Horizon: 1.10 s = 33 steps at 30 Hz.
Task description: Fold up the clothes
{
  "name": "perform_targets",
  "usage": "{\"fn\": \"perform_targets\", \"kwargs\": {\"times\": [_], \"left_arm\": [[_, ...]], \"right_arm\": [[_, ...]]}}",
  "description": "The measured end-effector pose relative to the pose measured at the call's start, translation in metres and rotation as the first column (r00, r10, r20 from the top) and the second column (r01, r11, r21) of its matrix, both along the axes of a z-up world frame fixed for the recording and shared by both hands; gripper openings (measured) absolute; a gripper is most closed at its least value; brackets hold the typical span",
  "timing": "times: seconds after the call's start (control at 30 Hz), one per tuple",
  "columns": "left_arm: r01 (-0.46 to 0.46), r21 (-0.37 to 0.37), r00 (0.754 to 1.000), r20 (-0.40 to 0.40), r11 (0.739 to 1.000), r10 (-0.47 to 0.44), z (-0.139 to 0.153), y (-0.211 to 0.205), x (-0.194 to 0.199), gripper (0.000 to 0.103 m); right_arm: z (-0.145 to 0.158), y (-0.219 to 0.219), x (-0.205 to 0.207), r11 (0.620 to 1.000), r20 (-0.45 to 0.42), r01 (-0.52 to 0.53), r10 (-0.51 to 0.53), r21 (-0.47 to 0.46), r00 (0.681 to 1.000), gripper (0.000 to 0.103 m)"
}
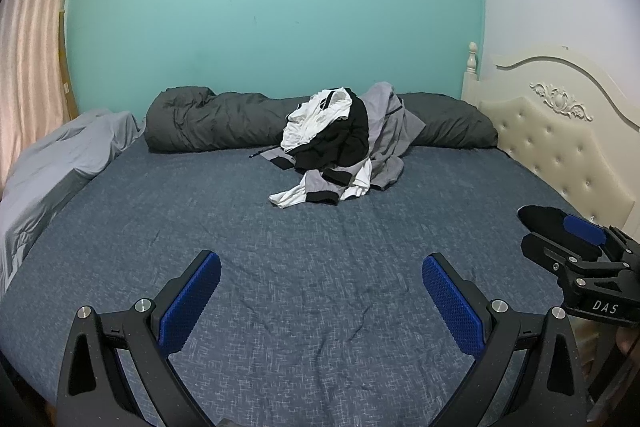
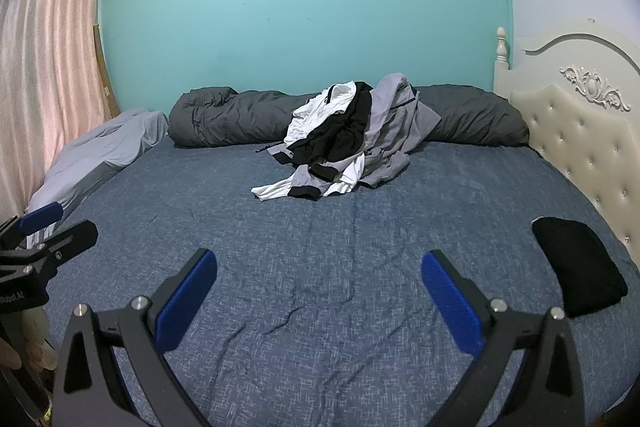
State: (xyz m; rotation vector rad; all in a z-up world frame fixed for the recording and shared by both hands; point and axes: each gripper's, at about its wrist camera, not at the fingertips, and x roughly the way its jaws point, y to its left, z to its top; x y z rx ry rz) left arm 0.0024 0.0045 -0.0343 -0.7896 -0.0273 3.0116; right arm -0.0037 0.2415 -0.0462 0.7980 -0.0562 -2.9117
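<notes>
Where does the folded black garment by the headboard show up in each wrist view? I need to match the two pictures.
Left wrist view: folded black garment sits at the right edge, mostly hidden behind the right gripper.
Right wrist view: folded black garment lies in full view at the lower right, on the blue bedsheet beside the headboard.
Shared landmark: the pile of clothes against the dark rolled duvet.

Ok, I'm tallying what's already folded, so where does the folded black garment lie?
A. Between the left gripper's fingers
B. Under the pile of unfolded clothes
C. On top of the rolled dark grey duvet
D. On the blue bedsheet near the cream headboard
D: the folded black garment lies flat on the blue bedsheet beside the cream headboard, apart from the clothes pile; both grippers are open and hold nothing.
</notes>
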Motion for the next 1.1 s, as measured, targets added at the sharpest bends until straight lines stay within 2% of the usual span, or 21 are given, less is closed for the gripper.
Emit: {"fn": "perform_targets", "kwargs": {"times": [1.1], "left_arm": [[0.012, 0.003, 1.0, 0.008, 1.0, -0.012, 0.022, 0.003, 0.001, 0.103]], "right_arm": [[0.005, 0.001, 0.002, 1.0, 0.004, 0.02, -0.02, 0.007, 1.0, 0.102]]}}
